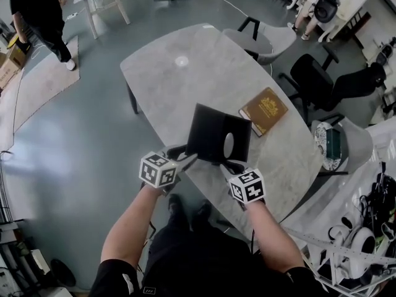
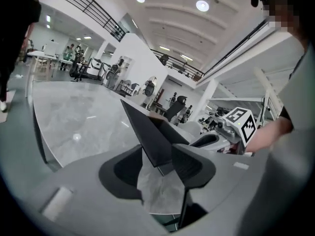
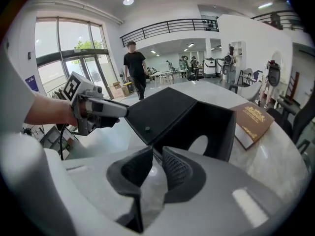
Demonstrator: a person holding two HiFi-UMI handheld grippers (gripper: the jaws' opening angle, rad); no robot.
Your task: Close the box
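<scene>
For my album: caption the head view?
Left claw and right claw flank a black square box, lid up, on a grey marble table beside a brown book.

Both bare forearms (image 1: 127, 228) reach forward to the near side of the box (image 1: 210, 132). The left tool (image 1: 185, 159) is at its left corner, jaws apart around the raised flap's edge. The right tool (image 1: 230, 164) angles down, jaws pinched on the near wall.
</scene>
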